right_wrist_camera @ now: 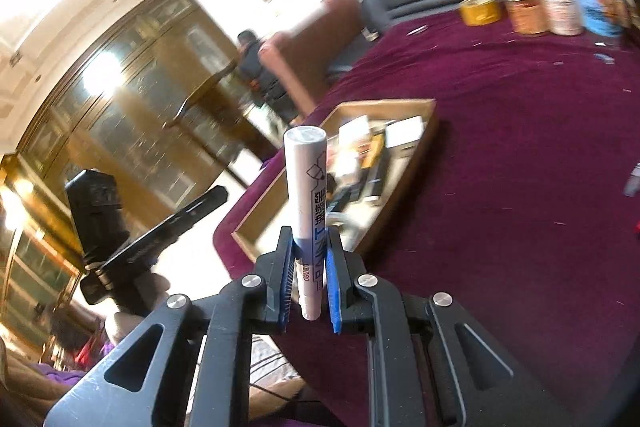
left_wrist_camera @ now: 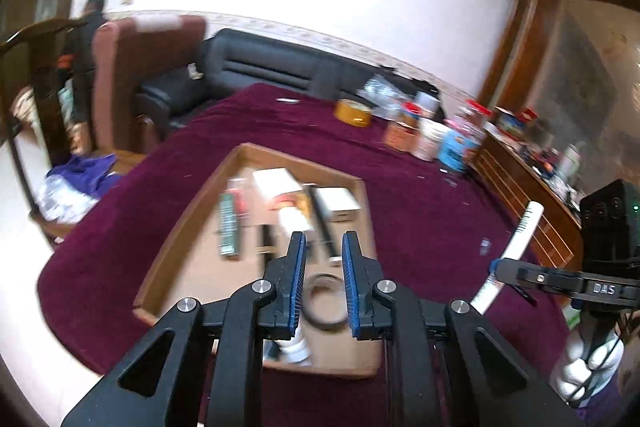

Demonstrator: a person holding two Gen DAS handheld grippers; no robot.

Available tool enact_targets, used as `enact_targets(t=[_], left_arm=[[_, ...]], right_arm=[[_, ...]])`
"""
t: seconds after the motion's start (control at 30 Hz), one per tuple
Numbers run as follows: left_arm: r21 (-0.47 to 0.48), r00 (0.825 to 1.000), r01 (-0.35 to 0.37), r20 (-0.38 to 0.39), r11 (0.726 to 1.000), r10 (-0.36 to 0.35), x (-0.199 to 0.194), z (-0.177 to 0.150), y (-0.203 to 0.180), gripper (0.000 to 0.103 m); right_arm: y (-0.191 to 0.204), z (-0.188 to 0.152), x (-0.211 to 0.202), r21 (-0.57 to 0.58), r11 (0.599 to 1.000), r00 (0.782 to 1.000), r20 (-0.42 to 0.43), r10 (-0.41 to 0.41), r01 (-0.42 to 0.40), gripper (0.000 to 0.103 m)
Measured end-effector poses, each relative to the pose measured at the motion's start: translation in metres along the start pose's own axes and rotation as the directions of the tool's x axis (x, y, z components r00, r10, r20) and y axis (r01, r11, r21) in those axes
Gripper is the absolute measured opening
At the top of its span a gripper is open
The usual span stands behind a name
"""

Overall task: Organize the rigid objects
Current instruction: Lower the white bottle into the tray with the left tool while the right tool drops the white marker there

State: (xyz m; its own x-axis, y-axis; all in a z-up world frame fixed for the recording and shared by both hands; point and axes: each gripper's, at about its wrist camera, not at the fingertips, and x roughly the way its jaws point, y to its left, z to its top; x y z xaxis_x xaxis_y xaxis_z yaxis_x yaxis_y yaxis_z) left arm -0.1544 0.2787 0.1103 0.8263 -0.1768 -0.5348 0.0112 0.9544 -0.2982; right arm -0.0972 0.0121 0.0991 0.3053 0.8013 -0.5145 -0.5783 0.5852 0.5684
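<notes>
White paint marker (right_wrist_camera: 306,211) stands clamped in our right tool (right_wrist_camera: 307,269), centre frame, beside the wooden tray (right_wrist_camera: 416,163). Our left tool (left_wrist_camera: 323,267) hangs part-open, empty, over the tray (left_wrist_camera: 192,227).

Table under maroon cloth (left_wrist_camera: 420,195). On it: shallow wooden tray (left_wrist_camera: 188,227) near the front edge; yellow tape roll (left_wrist_camera: 353,112) toward the far side; cluster of tubs and cans (left_wrist_camera: 430,139) at far right corner.

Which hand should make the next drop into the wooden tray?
Right: its tongs already clamp the white paint marker beside the shallow wooden tray. The left tongs hover open and empty above it.
</notes>
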Motion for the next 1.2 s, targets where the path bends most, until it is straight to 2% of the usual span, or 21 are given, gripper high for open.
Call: enact_targets(t=[0.13, 0.23, 0.43, 0.5, 0.57, 0.67, 0.87, 1.03, 1.1, 1.2], left_arm=[[-0.048, 0.998, -0.045, -0.043, 0.998, 0.042, 0.017, -0.006, 0.031, 0.015], [-0.095, 0.995, -0.051, -0.096, 0.994, 0.042, 0.036, -0.014, 0.049, 0.015], [-0.181, 0.996, -0.046, -0.085, 0.982, 0.031, 0.035, -0.020, 0.075, 0.016], [-0.195, 0.997, -0.056, -0.069, 0.979, 0.043, 0.027, -0.021, 0.082, 0.020], [-0.202, 0.996, -0.073, -0.055, 0.977, 0.063, 0.022, -0.021, 0.088, 0.038], [-0.209, 0.996, -0.082, -0.036, 0.974, 0.077, 0.014, -0.021, 0.096, 0.040], [-0.223, 0.997, -0.079, -0.030, 0.972, 0.074, 0.009, -0.021, 0.107, 0.041], [-0.225, 0.997, -0.070, -0.029, 0.972, 0.065, 0.011, -0.022, 0.110, 0.042], [-0.229, 0.998, -0.064, -0.028, 0.971, 0.059, 0.011, -0.021, 0.112, 0.047], [-0.235, 0.998, -0.060, -0.025, 0.970, 0.056, 0.010, -0.021, 0.113, 0.054]], right_arm=[[0.005, 0.008, 0.045, 0.004, 1.000, 0.997, -0.079, 0.016, -0.016, 0.013], [0.003, 0.010, 0.074, 0.027, 1.000, 0.992, -0.128, 0.018, -0.015, 0.013], [0.011, 0.025, 0.124, 0.030, 1.000, 0.981, -0.194, 0.002, 0.003, 0.013], [0.015, 0.028, 0.142, 0.026, 1.000, 0.975, -0.222, -0.001, 0.007, 0.013], [0.019, 0.030, 0.163, 0.011, 1.000, 0.968, -0.252, -0.019, 0.023, 0.013], [0.025, 0.031, 0.194, -0.005, 0.999, 0.957, -0.286, -0.049, 0.050, 0.013], [0.029, 0.043, 0.231, -0.036, 0.988, 0.945, -0.288, -0.152, 0.148, 0.013], [0.014, 0.052, 0.233, 0.033, 0.974, 0.943, -0.258, -0.208, 0.224, 0.013], [0.006, 0.051, 0.229, 0.110, 0.973, 0.951, -0.258, -0.171, 0.205, 0.014], [-0.001, 0.044, 0.233, 0.204, 0.972, 0.952, -0.301, -0.055, 0.121, 0.015]])
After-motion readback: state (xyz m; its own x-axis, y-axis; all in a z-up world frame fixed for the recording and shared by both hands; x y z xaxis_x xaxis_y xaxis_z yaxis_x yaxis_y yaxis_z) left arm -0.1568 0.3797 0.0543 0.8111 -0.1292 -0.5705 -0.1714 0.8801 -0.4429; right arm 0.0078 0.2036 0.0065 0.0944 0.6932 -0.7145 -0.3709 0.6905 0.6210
